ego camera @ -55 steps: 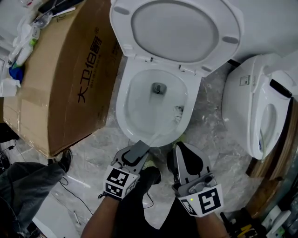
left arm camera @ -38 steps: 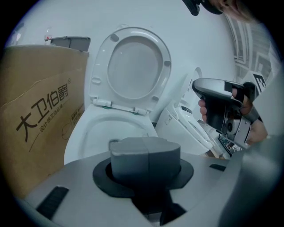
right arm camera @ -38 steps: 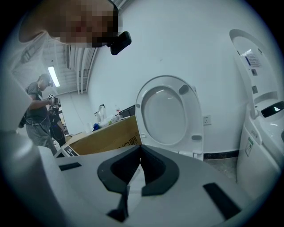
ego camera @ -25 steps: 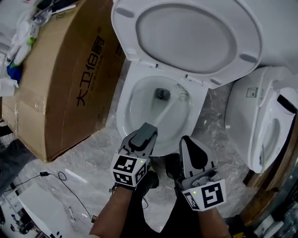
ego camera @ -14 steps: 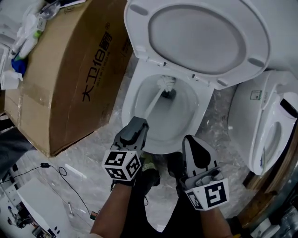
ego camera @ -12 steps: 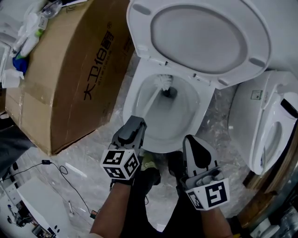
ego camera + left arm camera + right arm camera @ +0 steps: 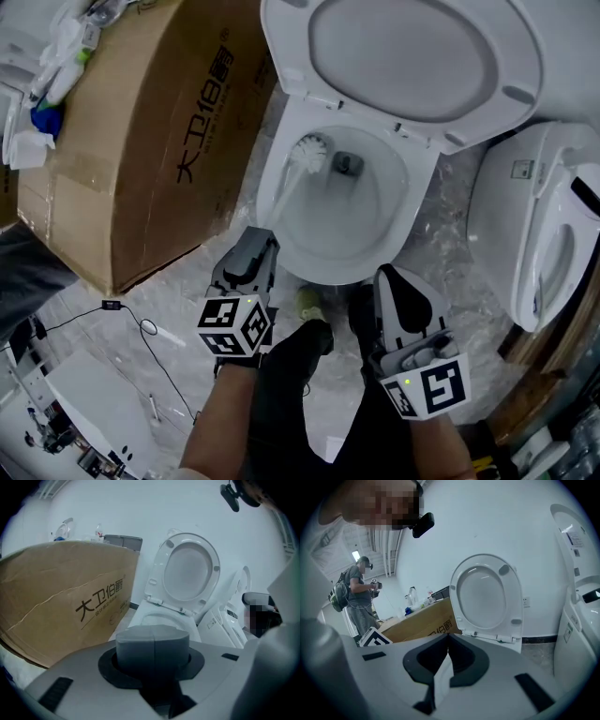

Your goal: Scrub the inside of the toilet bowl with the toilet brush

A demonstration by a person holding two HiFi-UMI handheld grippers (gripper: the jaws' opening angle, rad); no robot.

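- Head view shows the toilet brush [image 7: 312, 150] with its bristle head inside the toilet bowl [image 7: 361, 225]. The head presses on the bowl's rear left wall, just beside the drain opening [image 7: 348, 165].
- The brush's white handle slants out over the bowl's front left rim into the left gripper [image 7: 258, 248].
- The left gripper view shows that gripper's grey pads squeezed together. Judged with the head view, they are clamped on the end of the brush handle.
- The right gripper [image 7: 394, 286] hangs in front of the bowl, off its right front rim. Its jaws are pressed closed, with nothing between them, and it takes no part in the scrubbing.
- Progress, as a judgement:
  - Scrubbing is under way, since the bristles are on porcelain.
  - The bowl looks evenly white, so how much has been covered cannot be read.
  - The front wall, the right wall and the drain area may yet need passes.
- The lid [image 7: 422, 56] stands raised behind the bowl, so access is clear.
- Count:
  - one brush;
  - two grippers;
  - two toilets, the second toilet [image 7: 525, 216] standing to the right of the bowl;
  - one cardboard box [image 7: 131, 141] to the bowl's left, just beside it.
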